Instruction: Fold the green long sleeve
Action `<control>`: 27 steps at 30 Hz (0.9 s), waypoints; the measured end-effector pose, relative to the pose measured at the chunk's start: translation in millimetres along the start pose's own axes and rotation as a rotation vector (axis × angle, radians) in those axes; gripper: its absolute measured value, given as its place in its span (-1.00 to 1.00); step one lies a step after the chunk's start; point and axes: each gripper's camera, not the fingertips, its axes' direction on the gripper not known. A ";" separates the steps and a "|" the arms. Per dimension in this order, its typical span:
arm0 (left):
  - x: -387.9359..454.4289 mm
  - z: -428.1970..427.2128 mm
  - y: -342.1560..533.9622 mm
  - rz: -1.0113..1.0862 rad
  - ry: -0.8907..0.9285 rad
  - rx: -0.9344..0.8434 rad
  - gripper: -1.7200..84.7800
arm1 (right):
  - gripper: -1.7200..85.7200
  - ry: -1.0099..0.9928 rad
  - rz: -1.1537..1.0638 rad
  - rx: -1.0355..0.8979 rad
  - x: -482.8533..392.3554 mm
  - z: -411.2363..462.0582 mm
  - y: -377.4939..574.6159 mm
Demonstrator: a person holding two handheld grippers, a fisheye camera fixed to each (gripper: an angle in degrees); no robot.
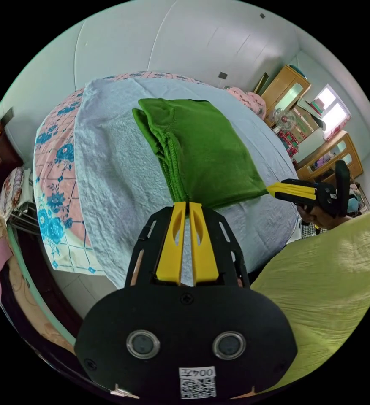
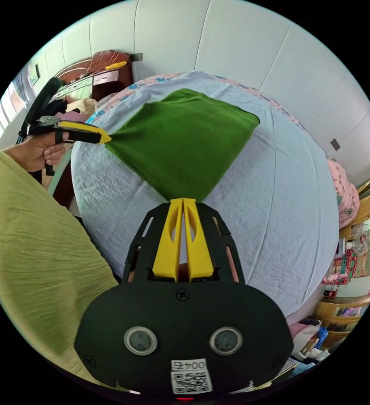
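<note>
The green long sleeve (image 1: 197,147) lies folded into a rectangle on a pale blue towel (image 1: 109,177) spread over the bed. My left gripper (image 1: 186,204) is shut on its near corner, where the stacked folded edges meet. The right gripper (image 1: 270,189) pinches the other near corner at the right side of the left gripper view. In the right gripper view the green long sleeve (image 2: 185,139) spreads away from my right gripper (image 2: 182,200), which is shut on a corner. The left gripper (image 2: 108,138), held by a hand (image 2: 37,149), grips the corner at the left.
A floral pink sheet (image 1: 54,168) hangs off the bed edge beyond the pale blue towel (image 2: 278,190). A person's yellow-green garment (image 1: 337,274) is close by, as is the same garment (image 2: 28,240) in the right view. Wooden cabinets (image 1: 286,90) and a fan (image 1: 284,120) stand by the far wall; a dark dresser (image 2: 100,71) stands behind the bed.
</note>
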 end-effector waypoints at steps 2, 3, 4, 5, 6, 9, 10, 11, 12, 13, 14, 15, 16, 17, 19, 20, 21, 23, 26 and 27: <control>-11.3 4.8 8.1 -0.051 0.034 0.009 -0.92 | -0.97 -0.001 0.007 -0.050 10.1 17.0 5.9; -13.4 5.6 9.5 -0.058 0.041 0.015 -0.92 | -0.97 -0.006 0.009 -0.060 12.7 21.2 8.1; -16.7 6.8 11.5 -0.061 0.051 0.023 -0.92 | -0.97 -0.021 0.020 -0.035 19.2 23.1 12.3; -19.3 7.1 12.8 -0.058 0.056 0.027 -0.92 | -0.96 -0.041 0.034 -0.039 27.1 23.7 12.5; -20.4 7.0 13.5 -0.055 0.058 0.028 -0.92 | -0.96 -0.049 0.037 -0.047 30.9 23.9 11.8; -25.7 0.3 13.5 -0.077 0.062 0.015 -0.90 | -0.90 -0.095 0.039 -0.081 50.4 20.3 6.4; -25.4 -9.2 12.1 -0.080 0.042 0.027 -0.90 | -0.85 -0.126 0.060 -0.069 61.2 14.0 4.5; -22.2 -23.5 9.8 -0.074 -0.010 0.068 -0.89 | -0.82 -0.155 0.097 -0.041 74.0 6.2 3.3; -19.9 -30.5 8.1 -0.065 -0.038 0.095 -0.89 | -0.81 -0.172 0.118 -0.027 80.9 2.7 2.6; -15.1 -42.3 1.8 -0.035 -0.066 0.149 -0.88 | -0.80 -0.207 0.161 -0.001 94.8 -2.3 1.1; -11.3 -47.1 -9.0 0.000 -0.061 0.179 -0.87 | -0.80 -0.245 0.198 0.017 107.5 -3.7 -0.9; -9.7 -46.8 -15.7 0.019 -0.052 0.184 -0.86 | -0.79 -0.260 0.214 0.024 113.1 -3.0 -2.1; -7.5 -41.2 -30.2 0.052 -0.045 0.184 -0.84 | -0.79 -0.284 0.234 0.024 122.2 1.4 -5.2; -7.5 -30.5 -44.4 0.069 -0.053 0.167 -0.83 | -0.78 -0.295 0.236 0.005 128.0 8.9 -8.7; -14.3 -6.6 -61.4 0.072 -0.086 0.119 -0.81 | -0.78 -0.298 0.215 -0.038 133.2 22.0 -11.3; -24.1 13.3 -68.1 0.065 -0.101 0.049 -0.81 | -0.78 -0.292 0.204 -0.079 137.1 32.1 -9.6; -30.6 23.0 -69.2 0.054 -0.107 0.012 -0.81 | -0.78 -0.291 0.202 -0.088 140.0 35.4 -7.6; -54.3 29.0 -64.5 0.006 -0.059 0.034 -0.82 | -0.78 -0.327 0.237 -0.072 163.7 30.0 -1.1; -70.0 6.2 -64.3 -0.049 0.002 0.068 -0.80 | -0.78 -0.388 0.311 -0.039 206.5 16.2 11.5; -72.0 0.4 -63.3 -0.053 0.019 0.080 -0.80 | -0.78 -0.411 0.335 -0.042 216.9 16.5 15.3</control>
